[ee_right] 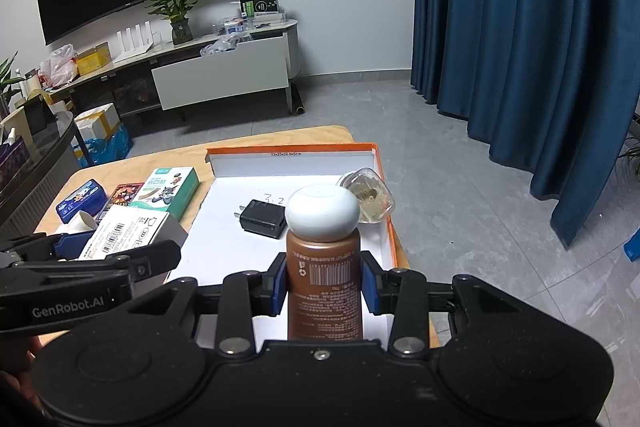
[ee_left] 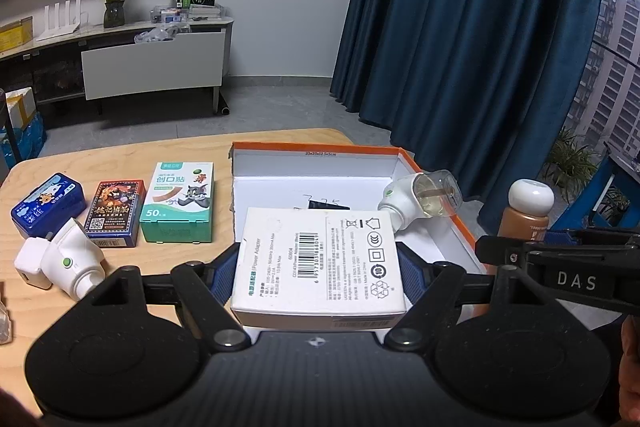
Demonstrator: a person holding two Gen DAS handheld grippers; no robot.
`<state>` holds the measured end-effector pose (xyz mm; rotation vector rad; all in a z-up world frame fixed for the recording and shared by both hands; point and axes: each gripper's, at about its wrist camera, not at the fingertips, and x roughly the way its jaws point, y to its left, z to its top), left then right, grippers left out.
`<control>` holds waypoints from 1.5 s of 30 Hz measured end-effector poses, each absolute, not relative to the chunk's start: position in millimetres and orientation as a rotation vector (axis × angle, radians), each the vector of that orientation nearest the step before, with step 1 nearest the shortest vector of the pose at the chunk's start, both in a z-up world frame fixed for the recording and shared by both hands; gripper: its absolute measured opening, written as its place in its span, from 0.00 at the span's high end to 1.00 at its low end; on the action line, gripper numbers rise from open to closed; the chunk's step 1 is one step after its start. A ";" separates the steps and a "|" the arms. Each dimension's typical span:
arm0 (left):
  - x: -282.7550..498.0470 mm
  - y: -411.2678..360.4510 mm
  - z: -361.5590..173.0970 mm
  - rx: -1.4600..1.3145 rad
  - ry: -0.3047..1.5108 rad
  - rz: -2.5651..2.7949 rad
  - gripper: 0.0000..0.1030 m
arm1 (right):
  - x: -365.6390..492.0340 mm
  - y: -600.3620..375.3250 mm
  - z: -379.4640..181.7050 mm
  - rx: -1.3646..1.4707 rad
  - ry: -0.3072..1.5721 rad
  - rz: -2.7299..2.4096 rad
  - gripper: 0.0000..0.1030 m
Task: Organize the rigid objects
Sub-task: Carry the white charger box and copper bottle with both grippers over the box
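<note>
My left gripper point(ee_left: 320, 269) is shut on a white power adapter box point(ee_left: 320, 251), held label up near the front left of the orange-rimmed white tray box point(ee_left: 320, 147). My right gripper point(ee_right: 325, 287) is shut on a brown bottle point(ee_right: 324, 267) with a white cap, upright above the tray box point(ee_right: 292, 149). Inside the tray lie a black charger plug point(ee_right: 262, 217) and a white vaporizer with a clear bottle point(ee_right: 368, 201), which leans in the far right corner. In the left wrist view the adapter box hides most of the black plug point(ee_left: 328, 205).
On the wooden table point(ee_left: 120, 155) left of the tray sit a blue tin point(ee_left: 48, 205), a dark card box point(ee_left: 114, 213), a green plaster box point(ee_left: 180, 203), a second white vaporizer point(ee_left: 76, 263) and a white cube charger point(ee_left: 30, 261). Grey floor and blue curtain lie beyond.
</note>
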<state>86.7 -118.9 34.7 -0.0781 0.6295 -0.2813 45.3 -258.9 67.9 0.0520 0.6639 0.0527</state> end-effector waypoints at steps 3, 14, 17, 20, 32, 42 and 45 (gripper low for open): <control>87.4 -118.3 34.9 -0.079 0.629 -0.276 0.23 | 45.3 -258.5 67.8 0.052 0.665 0.052 0.56; 87.7 -115.6 34.2 -0.086 0.633 -0.268 0.23 | 49.3 -254.6 66.6 0.043 0.675 0.062 0.56; 87.5 -115.1 33.7 -0.087 0.634 -0.267 0.23 | 50.0 -254.5 66.5 0.043 0.676 0.063 0.56; 87.7 -115.1 33.5 -0.087 0.635 -0.267 0.23 | 50.1 -254.3 66.5 0.044 0.676 0.062 0.56; 88.7 -114.8 33.0 -0.090 0.638 -0.267 0.23 | 51.9 -254.0 64.5 0.039 0.680 0.066 0.56; 89.9 -114.6 32.0 -0.086 0.637 -0.265 0.23 | 52.6 -253.8 64.8 0.040 0.680 0.066 0.55; 89.9 -114.5 32.1 -0.085 0.637 -0.266 0.23 | 52.8 -253.7 64.7 0.039 0.681 0.066 0.55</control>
